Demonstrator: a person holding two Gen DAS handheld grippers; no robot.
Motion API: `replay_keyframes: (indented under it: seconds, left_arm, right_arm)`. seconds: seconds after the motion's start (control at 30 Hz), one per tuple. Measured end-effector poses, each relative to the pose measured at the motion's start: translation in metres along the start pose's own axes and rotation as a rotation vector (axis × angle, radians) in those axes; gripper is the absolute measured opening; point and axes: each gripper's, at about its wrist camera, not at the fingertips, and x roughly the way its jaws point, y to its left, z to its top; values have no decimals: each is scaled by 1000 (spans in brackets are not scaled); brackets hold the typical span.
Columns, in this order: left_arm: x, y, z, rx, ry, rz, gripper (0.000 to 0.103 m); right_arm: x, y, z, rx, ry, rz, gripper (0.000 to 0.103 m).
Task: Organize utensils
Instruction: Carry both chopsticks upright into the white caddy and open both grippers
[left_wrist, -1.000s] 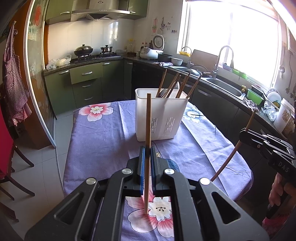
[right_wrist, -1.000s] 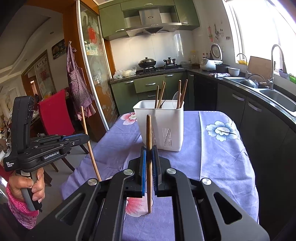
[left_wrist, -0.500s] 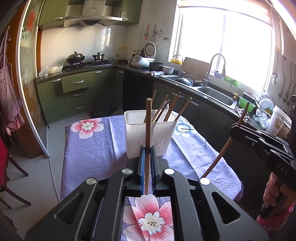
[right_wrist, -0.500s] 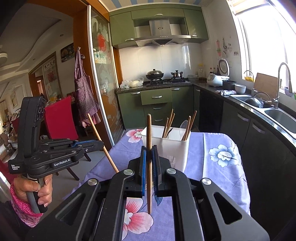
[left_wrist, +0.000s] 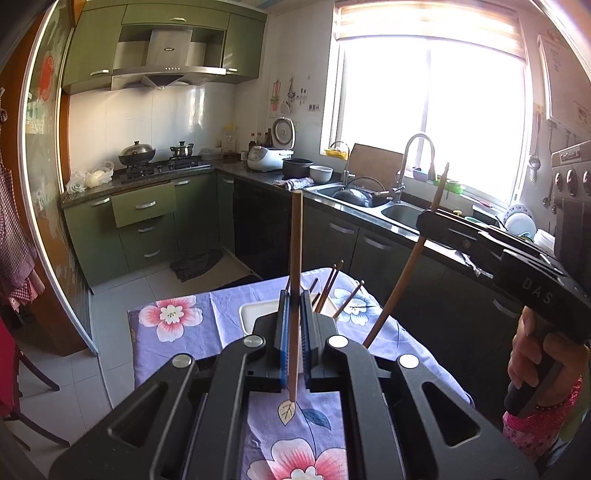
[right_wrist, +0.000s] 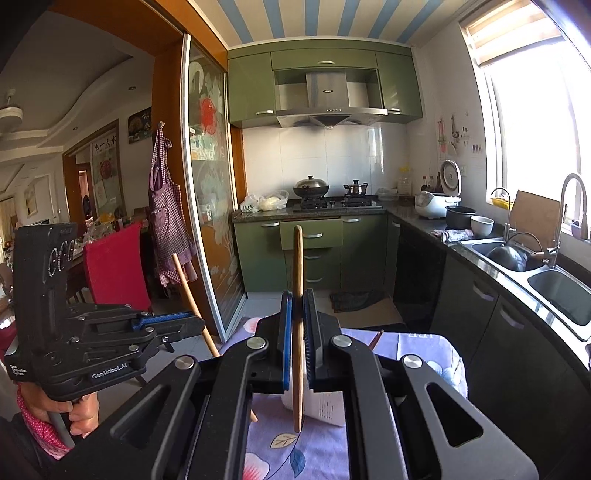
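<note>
Both tongs pinch one chopstick each, upright: left tongs hold chopstick, right tongs hold theirs. Upright carry suits vertical insertion into the white holder on the tabletop below.

Two grippers show, left and right, each clamping one chopstick, light and darker: two held. One white holder stands on one table; at least three more chopsticks poke from it. Two pots sit on the stove.
</note>
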Motion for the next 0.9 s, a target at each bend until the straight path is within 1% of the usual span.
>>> replay_keyframes:
  seconds: [0.13, 0.27, 0.37, 0.47, 0.57, 0.7, 0.9]
  left_arm:
    - [-3, 2, 28, 23, -55, 15, 6]
    - [8, 6, 51, 36, -91, 28, 6]
    - [25, 9, 64, 31, -102, 33, 6]
    - [49, 14, 72, 25, -99, 35, 6]
    - [76, 18, 74, 21, -68, 31, 6]
    - [108, 22, 63, 17, -4, 29, 6]
    - [135, 28, 41, 15, 83, 22, 6]
  right_arm:
    - [16, -11, 31, 1, -30, -22, 7]
    - [39, -25, 55, 4, -46, -47, 7]
    - [62, -36, 61, 8, -36, -63, 7]
    - [88, -50, 59, 23, -11, -64, 7]
    - [109, -62, 49, 40, 15, -59, 7]
    - [131, -73, 31, 57, 50, -43, 7]
    - [157, -79, 5, 69, 109, -28, 7]
